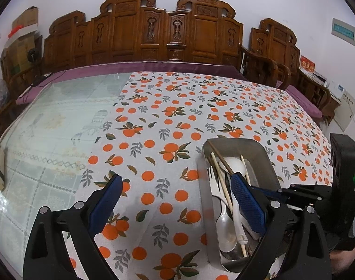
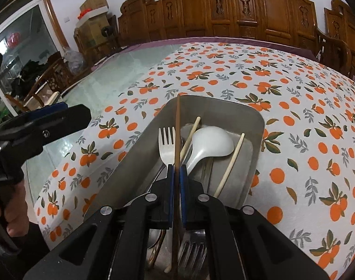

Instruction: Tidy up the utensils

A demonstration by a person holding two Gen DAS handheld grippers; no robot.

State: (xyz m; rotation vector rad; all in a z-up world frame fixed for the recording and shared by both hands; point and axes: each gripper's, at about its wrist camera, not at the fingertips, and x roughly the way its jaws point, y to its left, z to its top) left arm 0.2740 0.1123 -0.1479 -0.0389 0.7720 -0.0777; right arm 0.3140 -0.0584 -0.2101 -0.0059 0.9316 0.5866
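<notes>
Seemingly unlabelled, the brown chopstick (image 2: 177,126) sits pinched in the right claw (image 2: 176,170).

Brushed metal tray (image 2: 140,144), glossy white plastic ladle (image 2: 212,143), dark wooden chopstick (image 2: 177,135)

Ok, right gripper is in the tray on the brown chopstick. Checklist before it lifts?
1. Right gripper shut on the brown chopstick: ok.
2. Grip point: near mid-length, far tip over the tray rim: ok.
3. Chopstick free of the fork and ladle: cannot tell; it crosses over them.
4. Pale chopsticks not caught in the jaws: ok.
5. Left gripper open and empty: ok.
6. Left gripper out of the lift path: not ok; one finger is over the tray.
</notes>
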